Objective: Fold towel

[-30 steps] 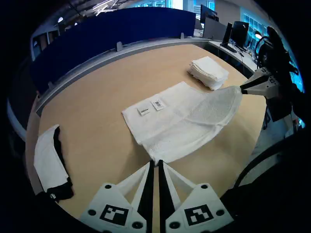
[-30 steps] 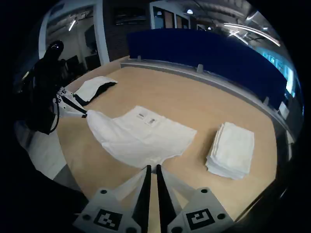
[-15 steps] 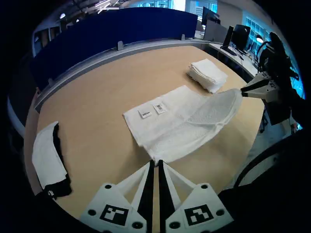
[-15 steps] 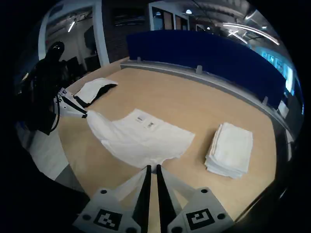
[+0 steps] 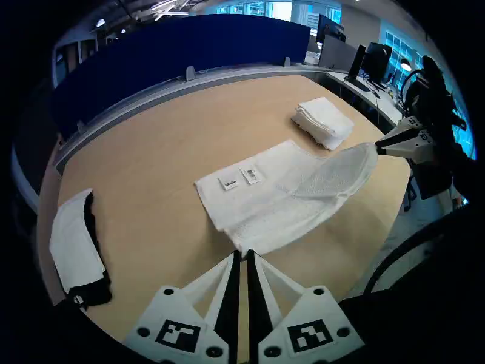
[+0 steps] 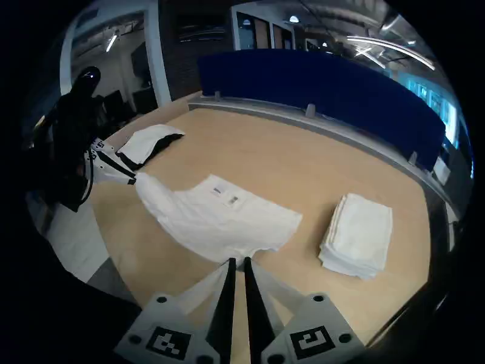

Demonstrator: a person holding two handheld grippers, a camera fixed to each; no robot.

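Note:
A white towel (image 5: 285,194) with two small labels (image 5: 240,177) lies spread on the wooden table (image 5: 151,151). Its near edge is lifted off the wood between both grippers. My left gripper (image 5: 243,252) is shut on one towel corner at the bottom of the left gripper view. Farther right there, my right gripper (image 5: 377,144) pinches the other corner. In the right gripper view, the right gripper (image 6: 237,259) is shut on its corner of the towel (image 6: 212,218), and the left gripper (image 6: 134,178) holds the far corner.
A stack of folded white towels (image 5: 323,121) (image 6: 357,233) sits on the table beyond the spread towel. A white and black cloth (image 5: 76,249) (image 6: 148,138) lies near the table's edge. A blue partition (image 5: 182,48) runs along the far side.
The held edge of the towel has sunk a little toward the table and the lifted part lies flatter. Both grippers stay shut on their corners.

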